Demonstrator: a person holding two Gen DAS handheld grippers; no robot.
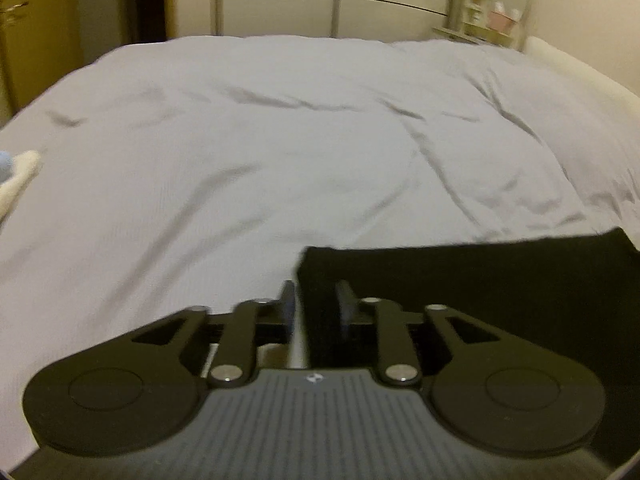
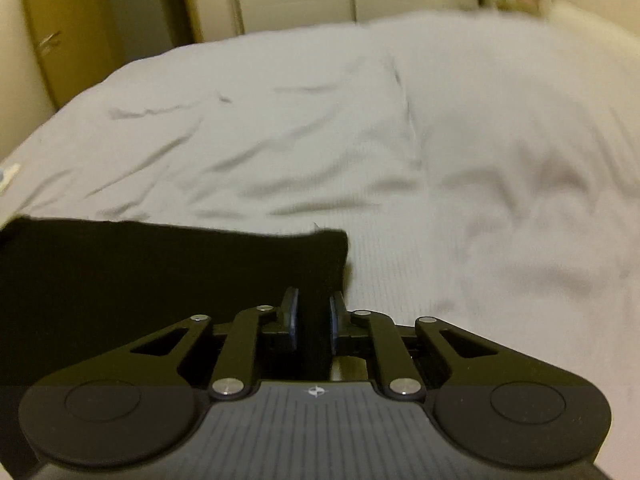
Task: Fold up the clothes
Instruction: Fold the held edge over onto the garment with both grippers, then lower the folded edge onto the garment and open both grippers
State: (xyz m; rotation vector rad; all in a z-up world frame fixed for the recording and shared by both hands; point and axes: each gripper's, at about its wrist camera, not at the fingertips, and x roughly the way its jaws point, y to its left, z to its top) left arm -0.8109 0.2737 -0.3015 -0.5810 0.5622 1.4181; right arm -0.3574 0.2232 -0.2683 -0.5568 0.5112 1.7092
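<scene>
Black garment [image 1: 480,280] flat w/ straight top edge on grey sheet [image 1: 280,160], both grippers' fingers pinching its corners.

Your L wrist cam sits low over the bed [image 1: 280,140], facing the wardrobe [image 1: 280,12] at frame top; black garment [image 1: 480,280] lower right. R cam, same heading, equally close: garment [image 2: 160,272] lower left. Both share bed, garment, wardrobe.
</scene>
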